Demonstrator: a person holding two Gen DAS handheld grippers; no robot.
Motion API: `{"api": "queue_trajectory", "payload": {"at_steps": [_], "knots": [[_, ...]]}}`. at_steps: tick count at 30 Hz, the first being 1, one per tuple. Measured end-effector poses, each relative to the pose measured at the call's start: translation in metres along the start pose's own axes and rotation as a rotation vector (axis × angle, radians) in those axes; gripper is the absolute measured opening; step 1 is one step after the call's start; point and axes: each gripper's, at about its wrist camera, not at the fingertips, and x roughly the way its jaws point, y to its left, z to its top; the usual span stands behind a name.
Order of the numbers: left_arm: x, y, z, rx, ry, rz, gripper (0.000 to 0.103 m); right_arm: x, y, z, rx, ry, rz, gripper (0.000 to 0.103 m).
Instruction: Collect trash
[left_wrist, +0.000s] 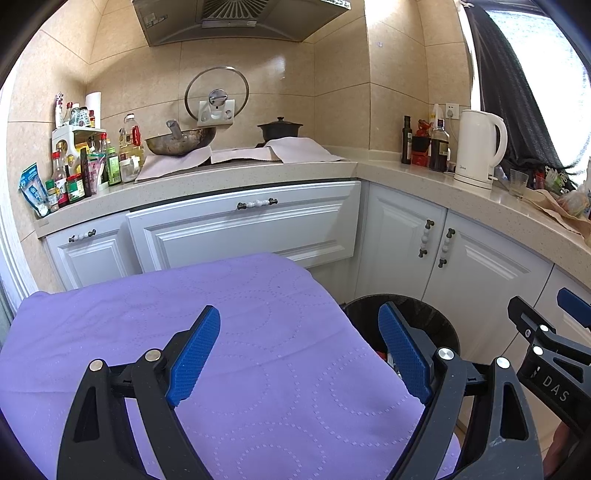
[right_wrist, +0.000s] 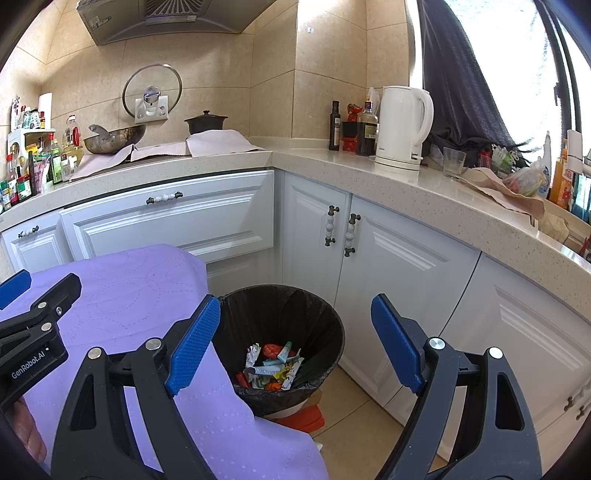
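We hold both grippers wide apart, empty: left gripper over the purple cloth; bin of trash just ahead of right gripper.

Colourful wrappers and tubes lie heaped inside the black-lined bin.

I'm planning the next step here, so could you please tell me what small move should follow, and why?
Probably draw both tools back and stop: the left tool and right tool are open and empty, the purple cloth shows no trash, and wrappers already lie in the bin.
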Motion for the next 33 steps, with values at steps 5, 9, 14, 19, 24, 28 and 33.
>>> {"api": "queue_trajectory", "payload": {"at_steps": [5, 9, 14, 19, 24, 28, 33], "knots": [[-0.0002, 0.0001, 0.0, -0.001, 0.0, 0.0, 0.085, 0.0, -0.0001, 0.0, 0.0, 0.0, 0.0, 0.082], [0.0004, -0.0005, 0.0003, -0.001, 0.003, 0.001, 0.085, 0.0, 0.0004, -0.0002, -0.001, 0.002, 0.0, 0.082], [0.0011, -0.0018, 0.0008, 0.001, 0.002, 0.001, 0.085, -0.0003, 0.0008, -0.0002, -0.001, 0.001, 0.0, 0.082], [0.0012, -0.0023, 0.0008, -0.001, 0.005, 0.0, 0.085, -0.0002, 0.0007, -0.0003, 0.0, 0.003, 0.0, 0.082], [0.0012, -0.0024, 0.0006, 0.0, 0.005, 0.0, 0.085, 0.0001, 0.0005, -0.0002, -0.002, 0.002, 0.001, 0.082], [0.0012, -0.0024, 0.0007, -0.001, 0.006, 0.0, 0.085, 0.0, 0.0008, -0.0003, -0.001, 0.003, 0.001, 0.082], [0.0011, -0.0023, 0.0007, -0.001, 0.005, 0.001, 0.085, 0.0006, 0.0004, -0.0005, -0.001, 0.004, 0.001, 0.082]]}}
